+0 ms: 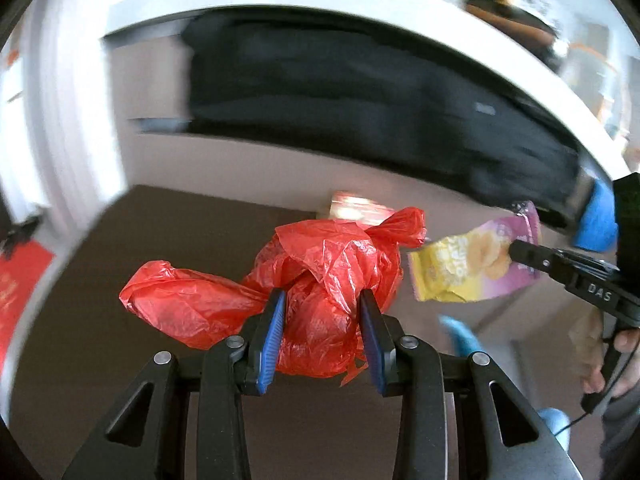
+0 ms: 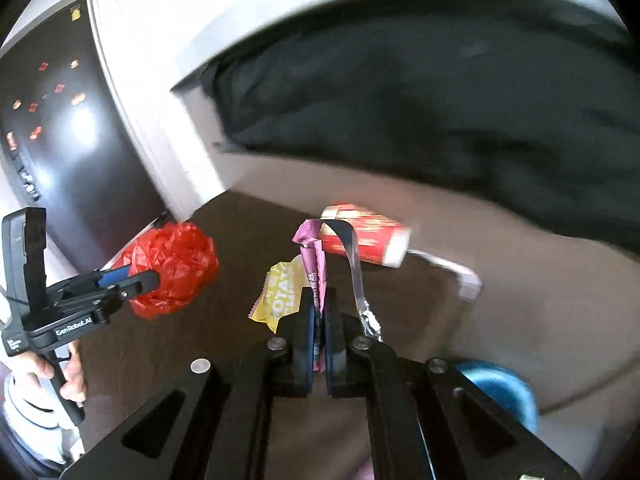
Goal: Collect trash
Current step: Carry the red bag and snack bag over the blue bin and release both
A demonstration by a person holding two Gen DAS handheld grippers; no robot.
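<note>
Trash is being carried in both tongs at once. The left gripper point(image 1: 322, 316) is clamping a crumpled red thin plastic bag point(image 1: 280, 280), its blue pads point(image 1: 272, 336) pressing into the bundle from either side, with a loose lobe of film ballooning out past the left finger. The right gripper point(image 2: 319, 332) is pinching a yellow-and-purple foil potato chip packet point(image 2: 310, 268) by one edge; the jaws are standing almost together with only the thin foil between them, and most of the packet is hanging free beyond the tips, to the right of the red bag as the left wrist camera shows it point(image 1: 476, 264). A red-and-white printed box point(image 2: 362, 238) is lying on the brown floor point(image 2: 240, 232) ahead of the right tongs, beside a black cloth draped under a white ledge point(image 2: 160, 80).

Both views are smearing, so the hands are probably travelling fast. The likely failure is the packet slipping out, since the slick foil is being held by a narrow strip. The bag's loose film could also snag or tear. The box is still waiting to be collected.
</note>
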